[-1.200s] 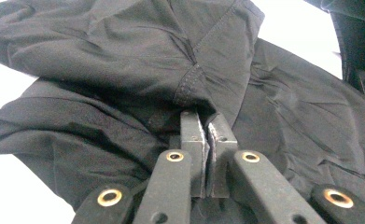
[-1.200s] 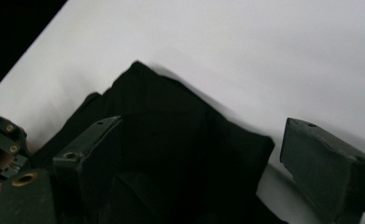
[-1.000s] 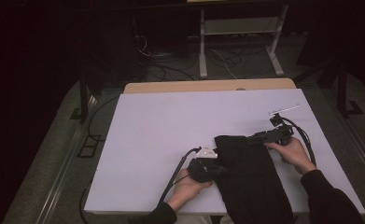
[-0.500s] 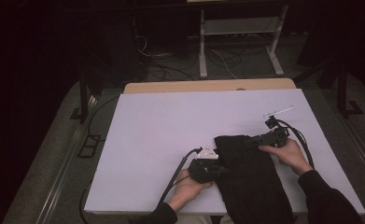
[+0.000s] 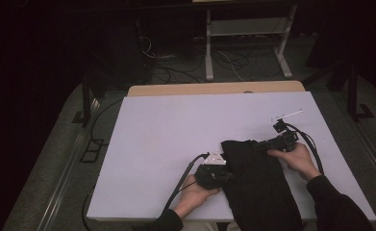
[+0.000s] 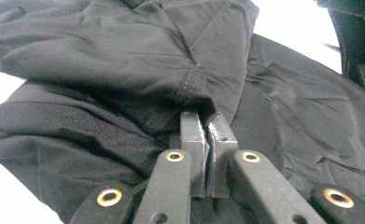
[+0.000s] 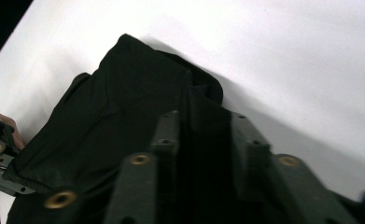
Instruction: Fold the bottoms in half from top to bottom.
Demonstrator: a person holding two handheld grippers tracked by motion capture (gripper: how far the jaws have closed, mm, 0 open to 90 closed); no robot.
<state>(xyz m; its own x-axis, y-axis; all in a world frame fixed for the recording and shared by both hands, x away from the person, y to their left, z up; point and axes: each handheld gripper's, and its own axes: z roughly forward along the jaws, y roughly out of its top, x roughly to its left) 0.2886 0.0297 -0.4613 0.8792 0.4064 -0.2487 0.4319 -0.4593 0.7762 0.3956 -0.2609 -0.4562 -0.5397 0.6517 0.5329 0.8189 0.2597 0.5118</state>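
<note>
My white table stands on grey carpet in a dark room, a wooden board at its far edge, with a white metal frame and tangled cables beyond.

Garment lies on tabletop, at its near right part, hanging over the near edge. Left claw at garment's left edge, right claw at its far right edge; garment between the two. Left hand on tabletop, near side, left of garment. Right hand just right of garment. Cables on floor behind tabletop.
</note>
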